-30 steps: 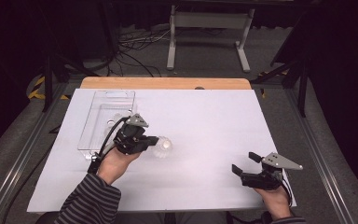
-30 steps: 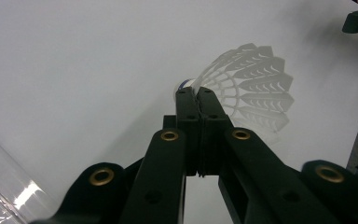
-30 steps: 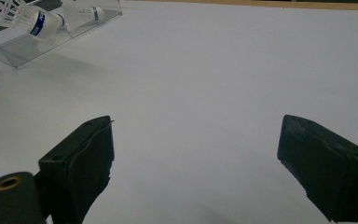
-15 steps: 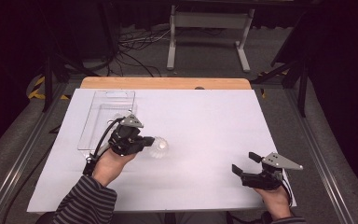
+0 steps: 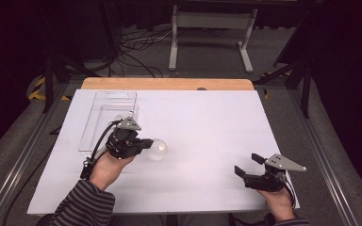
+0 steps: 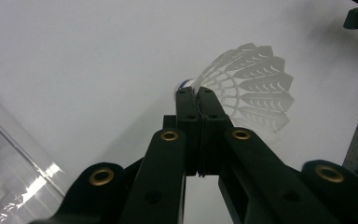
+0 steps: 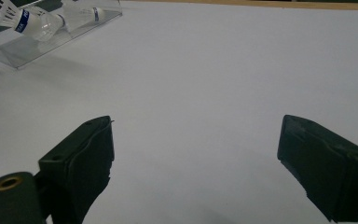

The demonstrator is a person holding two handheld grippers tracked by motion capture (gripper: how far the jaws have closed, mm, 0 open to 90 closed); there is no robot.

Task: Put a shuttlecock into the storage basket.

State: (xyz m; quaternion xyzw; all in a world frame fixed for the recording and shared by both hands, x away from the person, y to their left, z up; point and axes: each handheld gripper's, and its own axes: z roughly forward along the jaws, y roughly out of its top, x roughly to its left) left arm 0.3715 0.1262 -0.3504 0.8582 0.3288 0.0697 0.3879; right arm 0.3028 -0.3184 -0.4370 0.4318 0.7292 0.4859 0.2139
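Note:
A white feathered shuttlecock (image 5: 158,149) with a blue band at its cork sits at the tips of my left gripper (image 5: 147,142), left of the table's middle. In the left gripper view the two jaws are pressed together on the skirt of the shuttlecock (image 6: 256,93) next to its cork, so my left gripper (image 6: 196,91) is shut on it. My right gripper (image 5: 246,164) rests near the front right corner. Its jaws stand wide apart in the right gripper view (image 7: 196,140), with only white tabletop between them.
A clear plastic tray (image 5: 115,94) lies at the back left, just beyond the left hand, and holds other shuttlecocks (image 7: 32,23). Its edge (image 6: 9,154) is close to the left gripper. White paper (image 5: 207,122) covers the table, and dark floor with stands and cables surrounds it.
The left gripper has shifted slightly left toward the tray, and the shuttlecock has moved with it. The right gripper has kept still.

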